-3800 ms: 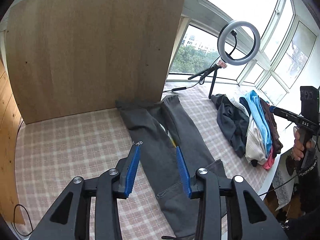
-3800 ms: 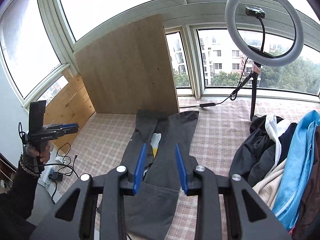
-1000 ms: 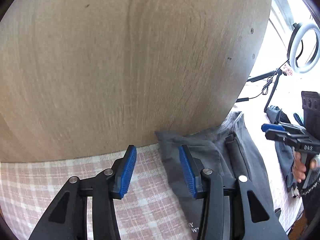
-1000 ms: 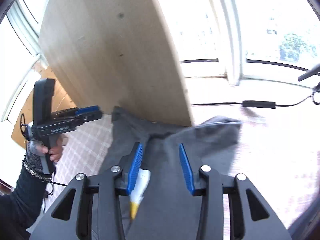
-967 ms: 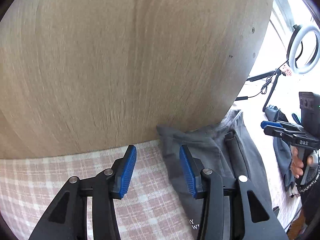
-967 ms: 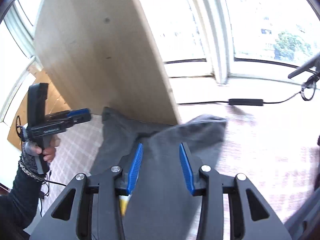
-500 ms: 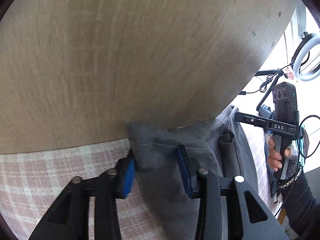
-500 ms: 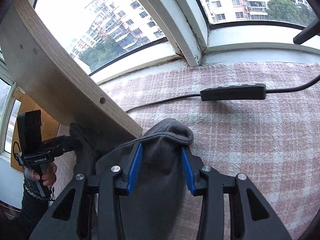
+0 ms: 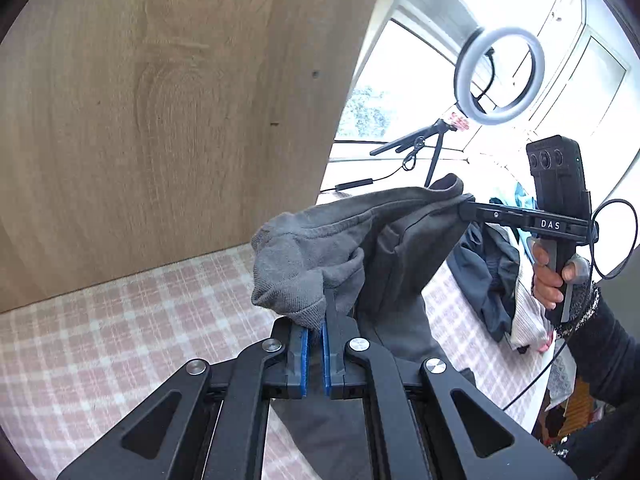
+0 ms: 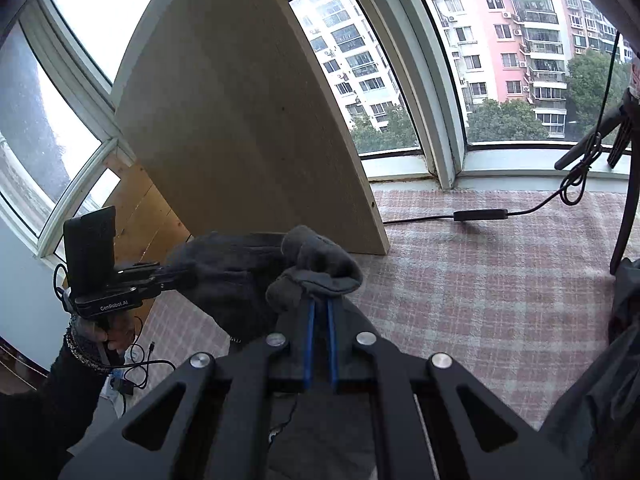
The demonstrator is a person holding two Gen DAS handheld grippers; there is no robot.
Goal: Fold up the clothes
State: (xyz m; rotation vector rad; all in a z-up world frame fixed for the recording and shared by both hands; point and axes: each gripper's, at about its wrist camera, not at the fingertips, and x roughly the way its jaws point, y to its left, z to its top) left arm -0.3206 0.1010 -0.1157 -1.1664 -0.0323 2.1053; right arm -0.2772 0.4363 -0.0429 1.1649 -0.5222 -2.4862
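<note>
Grey trousers [image 9: 384, 248] hang lifted above the pink checked cloth [image 9: 120, 320], stretched between both grippers at the waistband end. My left gripper [image 9: 315, 322] is shut on one corner of the waistband. My right gripper [image 10: 319, 308] is shut on the other corner [image 10: 320, 268]. In the left wrist view the right gripper [image 9: 464, 204] pinches the far corner. In the right wrist view the left gripper [image 10: 168, 276] holds the other end of the trousers [image 10: 228, 268]. The trouser legs trail down below and are mostly hidden.
A wooden board [image 9: 160, 120] stands upright just behind the trousers. A ring light on a tripod [image 9: 500, 76] and its cable with a switch box [image 10: 480, 215] lie near the window. A pile of clothes [image 9: 504, 280] sits at the right.
Both grippers have shut on the waistband corners and lifted the trousers off the cloth, pulling back from the board. Half a second ago both were open around the fabric.
</note>
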